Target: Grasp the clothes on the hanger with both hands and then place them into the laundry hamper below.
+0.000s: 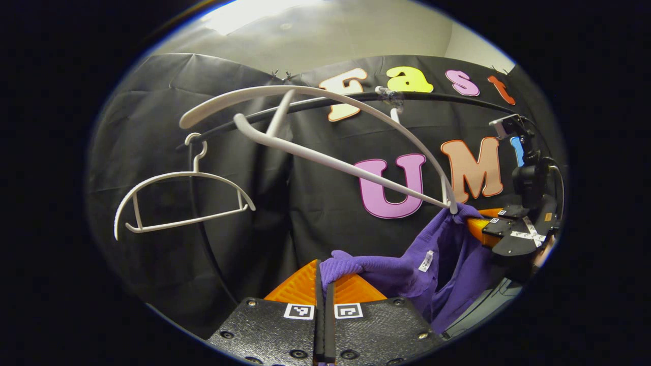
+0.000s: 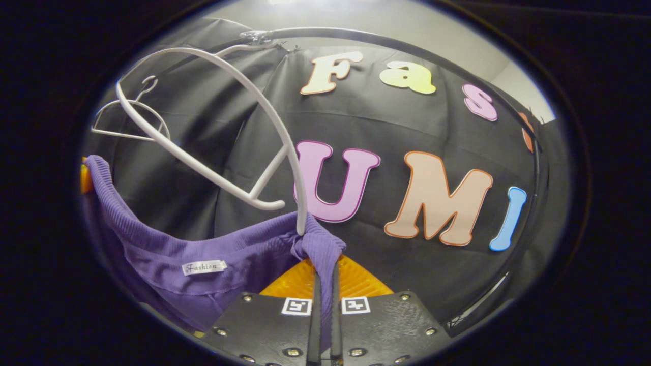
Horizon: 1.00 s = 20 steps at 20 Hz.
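Note:
A purple knit garment (image 1: 447, 254) sags between my two grippers. The left gripper (image 1: 324, 269) is shut on one shoulder of it at the bottom of the left gripper view. In the right gripper view, the right gripper (image 2: 325, 267) is shut on the other shoulder of the garment (image 2: 168, 249). The left gripper view also has the right gripper (image 1: 496, 229) off to the right. A white hanger (image 1: 330, 162) hangs tilted from the black rail (image 1: 447, 97). Its lower tip (image 2: 301, 229) still sits in the shoulder fold just above the right gripper's fingers.
A second, bare white hanger (image 1: 183, 203) hangs from the rail farther left, seen small in the right gripper view as well (image 2: 127, 114). The black cloth wall stands close behind the rail.

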Each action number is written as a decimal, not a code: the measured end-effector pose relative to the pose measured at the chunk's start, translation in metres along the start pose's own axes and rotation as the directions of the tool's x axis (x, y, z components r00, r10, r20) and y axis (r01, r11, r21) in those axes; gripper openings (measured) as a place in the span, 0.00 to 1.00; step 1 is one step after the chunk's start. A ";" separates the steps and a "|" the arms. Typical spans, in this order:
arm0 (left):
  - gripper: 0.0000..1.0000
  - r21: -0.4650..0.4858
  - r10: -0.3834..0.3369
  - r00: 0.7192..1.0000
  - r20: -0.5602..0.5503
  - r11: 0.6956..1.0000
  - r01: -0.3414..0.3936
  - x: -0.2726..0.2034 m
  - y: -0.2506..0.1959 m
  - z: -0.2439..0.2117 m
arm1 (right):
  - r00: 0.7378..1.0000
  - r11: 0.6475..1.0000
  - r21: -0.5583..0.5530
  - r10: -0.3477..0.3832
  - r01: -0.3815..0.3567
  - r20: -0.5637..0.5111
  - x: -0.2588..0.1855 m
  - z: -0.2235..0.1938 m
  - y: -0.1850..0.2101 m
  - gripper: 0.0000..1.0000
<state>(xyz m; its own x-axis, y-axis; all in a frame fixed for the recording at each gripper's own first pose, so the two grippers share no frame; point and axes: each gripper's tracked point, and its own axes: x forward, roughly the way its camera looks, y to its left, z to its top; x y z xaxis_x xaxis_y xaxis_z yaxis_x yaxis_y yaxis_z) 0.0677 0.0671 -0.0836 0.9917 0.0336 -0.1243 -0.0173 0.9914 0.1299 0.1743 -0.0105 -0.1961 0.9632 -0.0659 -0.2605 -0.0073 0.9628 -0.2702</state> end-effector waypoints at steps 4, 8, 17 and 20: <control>0.00 -0.002 -0.038 0.999 -0.002 0.999 0.038 0.001 -0.016 -0.001 | 0.999 1.000 0.025 -0.011 0.012 -0.038 -0.006 -0.015 -0.004 0.07; 0.00 0.009 -0.069 0.997 -0.015 0.998 0.070 -0.003 -0.028 -0.010 | 0.994 0.998 0.061 0.008 -0.001 -0.111 -0.012 -0.049 0.004 0.07; 0.00 -0.053 -0.161 0.972 -0.172 0.987 0.154 0.007 -0.052 -0.073 | 0.970 0.990 0.104 0.118 -0.098 -0.212 -0.040 -0.093 0.056 0.07; 0.00 -0.072 -0.167 0.960 -0.224 0.985 0.155 0.011 -0.050 -0.096 | 0.959 0.986 0.117 0.145 -0.119 -0.245 -0.048 -0.107 0.068 0.07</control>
<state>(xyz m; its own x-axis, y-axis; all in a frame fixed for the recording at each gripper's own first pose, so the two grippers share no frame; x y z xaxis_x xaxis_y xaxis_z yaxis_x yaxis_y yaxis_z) 0.0672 0.0297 -0.1856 0.9263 -0.1052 -0.3619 0.1274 0.9911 0.0381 0.0986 0.0298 -0.3009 0.8565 0.0119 -0.5160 -0.0900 0.9878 -0.1268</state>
